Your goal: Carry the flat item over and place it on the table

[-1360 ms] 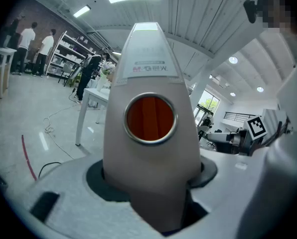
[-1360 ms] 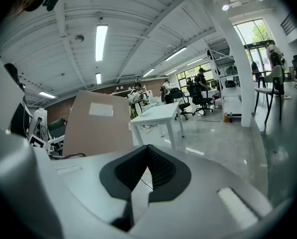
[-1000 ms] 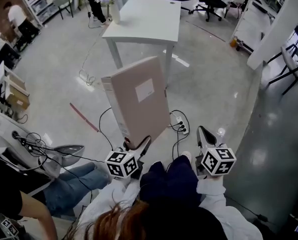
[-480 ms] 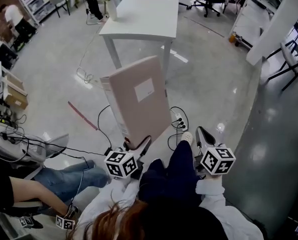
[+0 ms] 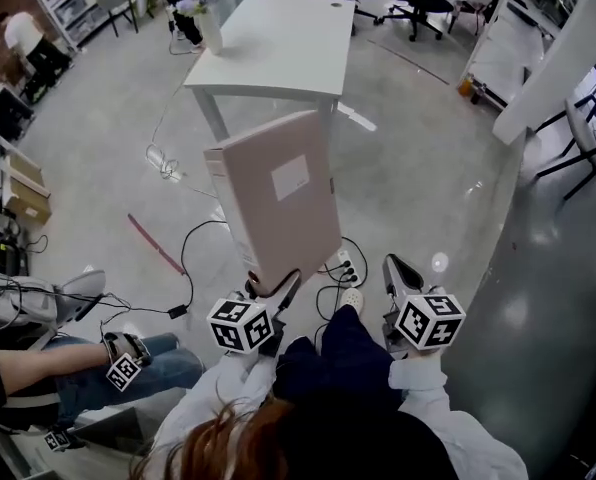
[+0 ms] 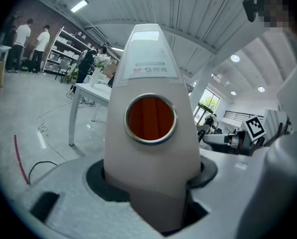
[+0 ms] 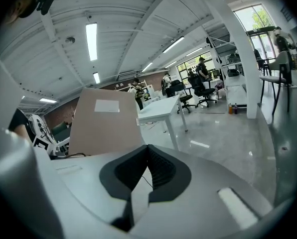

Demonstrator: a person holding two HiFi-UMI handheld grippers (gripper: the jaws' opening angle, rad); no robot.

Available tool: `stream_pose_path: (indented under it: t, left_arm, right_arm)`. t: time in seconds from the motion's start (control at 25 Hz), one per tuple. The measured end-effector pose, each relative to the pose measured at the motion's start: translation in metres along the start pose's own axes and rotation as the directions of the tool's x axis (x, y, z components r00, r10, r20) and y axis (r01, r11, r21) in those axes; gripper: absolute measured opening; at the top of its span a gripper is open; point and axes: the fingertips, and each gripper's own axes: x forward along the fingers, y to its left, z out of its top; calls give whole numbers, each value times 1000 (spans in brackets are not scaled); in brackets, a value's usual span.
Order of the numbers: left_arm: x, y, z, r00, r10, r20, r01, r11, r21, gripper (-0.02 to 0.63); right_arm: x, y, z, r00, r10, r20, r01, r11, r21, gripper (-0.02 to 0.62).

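Head view shows the white tabletop (image 5: pixel 278 43) in the upper middle of the frame, and it now looks nearer and lower in the picture than one second ago. A vase with flowers (image 5: pixel 206 20), which was mostly out of sight at the upper edge before, now stands clearly on its upper left corner. I judge from this that the person is walking toward the tabletop, so the carrying step is under way and the placing is not yet done.

The pink box file (image 5: pixel 278 193) is in the centre of the frame, upright and a little tilted, in the air above the floor and well apart from the tabletop. Its position relative to the tools is the same as in the earlier pictures.

The left tool (image 5: pixel 271 296), below the file, is clamped on the lower end of its spine; the left gripper view shows the spine with its metal finger ring (image 6: pixel 151 118) standing between the jaws. The right tool (image 5: pixel 396 273), at the lower right, has its jaws together with nothing in them.

The power strip (image 5: pixel 344 264) on the floor has slid toward the lower part of the frame, closer to the person's foot.
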Motion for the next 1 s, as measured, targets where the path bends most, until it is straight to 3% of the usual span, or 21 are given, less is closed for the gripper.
stream_pose_path:
  t: [0.56, 0.84, 1.0]
  left_arm:
    - [163, -22, 70, 998, 28, 56, -27, 999, -16, 278]
    - [200, -32, 81, 995, 51, 85, -49, 999, -21, 278]
    - [207, -46, 70, 995, 55, 88, -50, 997, -62, 278]
  right_arm:
    - [82, -119, 106, 997, 77, -11, -77, 996, -48, 9]
    - [97, -150, 127, 993, 112, -23, -113, 992, -60, 9]
    - [97, -166, 120, 992, 116, -41, -118, 992, -38, 9]
